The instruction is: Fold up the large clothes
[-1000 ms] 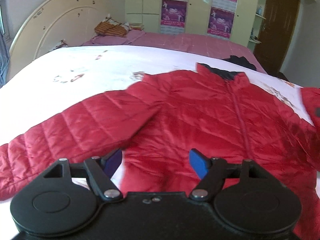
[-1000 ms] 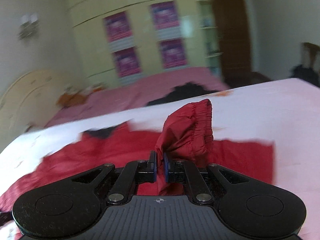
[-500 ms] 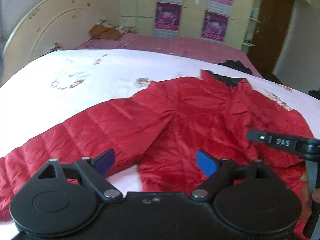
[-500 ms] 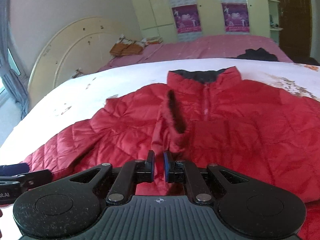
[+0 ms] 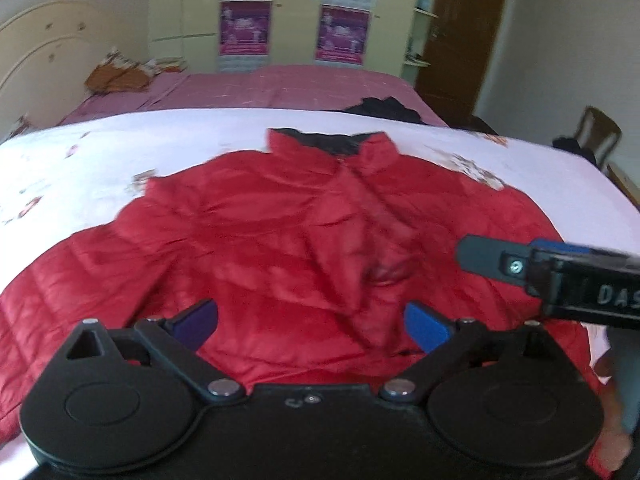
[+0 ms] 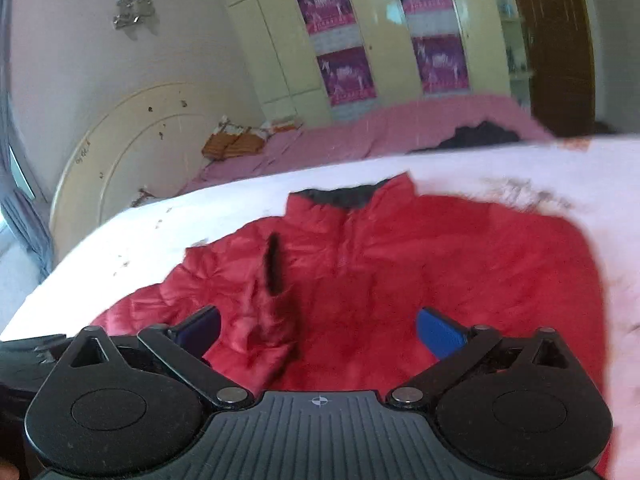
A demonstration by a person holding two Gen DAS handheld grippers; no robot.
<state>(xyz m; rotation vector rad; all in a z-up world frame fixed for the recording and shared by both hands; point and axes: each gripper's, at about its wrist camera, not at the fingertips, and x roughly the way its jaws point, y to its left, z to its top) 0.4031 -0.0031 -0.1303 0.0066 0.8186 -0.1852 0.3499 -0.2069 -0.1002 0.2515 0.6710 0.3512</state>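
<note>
A red quilted jacket (image 5: 288, 240) with a dark-lined collar lies face up on the white bedsheet (image 5: 100, 152). It also shows in the right wrist view (image 6: 420, 260). Its right sleeve lies folded across the chest, the dark cuff opening (image 6: 274, 264) showing. The left sleeve (image 5: 48, 300) stretches out to the left. My left gripper (image 5: 310, 326) is open and empty just above the jacket's lower part. My right gripper (image 6: 318, 330) is open and empty above the folded sleeve; its side shows in the left wrist view (image 5: 560, 276).
The white sheet covers a bed with a cream headboard (image 6: 132, 152). A pink bed (image 5: 280, 84) behind holds a dark garment (image 5: 380, 110) and orange cloth (image 5: 120, 74). Cupboards with posters (image 6: 340, 76) and a brown door (image 5: 460, 40) stand beyond. A chair (image 5: 596, 132) stands at the right.
My right gripper has opened and let go of the sleeve cuff, which now lies on the chest. My left gripper has moved right toward the jacket's middle, still open.
</note>
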